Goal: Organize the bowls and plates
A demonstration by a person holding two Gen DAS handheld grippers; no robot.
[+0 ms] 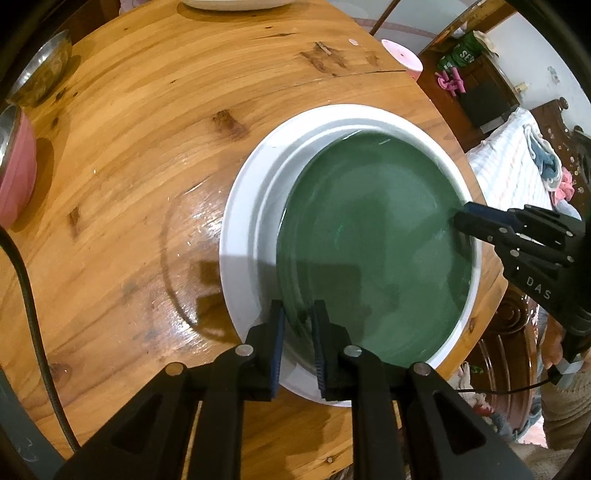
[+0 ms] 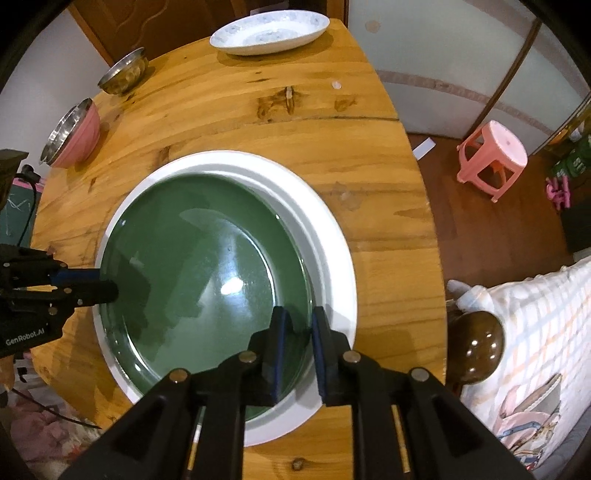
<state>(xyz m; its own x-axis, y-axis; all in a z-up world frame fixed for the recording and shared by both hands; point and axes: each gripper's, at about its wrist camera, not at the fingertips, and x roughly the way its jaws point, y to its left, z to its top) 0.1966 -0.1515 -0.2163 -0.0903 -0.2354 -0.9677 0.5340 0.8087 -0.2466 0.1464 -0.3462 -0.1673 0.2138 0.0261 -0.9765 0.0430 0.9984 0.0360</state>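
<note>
The green plate (image 1: 373, 251) sits nested inside the larger white plate (image 1: 251, 206), and both rest on the round wooden table (image 1: 140, 155) directly in front of your two grippers. Your left gripper (image 1: 298, 332) straddles the green plate's near rim, one finger outside it over the white plate and one inside over the green surface; the jaws stand a narrow gap apart, and you cannot tell from here whether the pads actually press the rim. Your right gripper (image 2: 298, 332) straddles the opposite side of the same rim in the same way, jaws equally narrow, grip just as unclear. In the left wrist view the right gripper reaches in from the right, its tip at the green rim. Beyond the plates, far across the table from your right gripper, lie a patterned white plate (image 2: 269, 33), a steel bowl (image 2: 123, 72) and a pink bowl (image 2: 74, 133) with a metal lining. Off the table, to the right, stands a pink stool (image 2: 493, 158).
</note>
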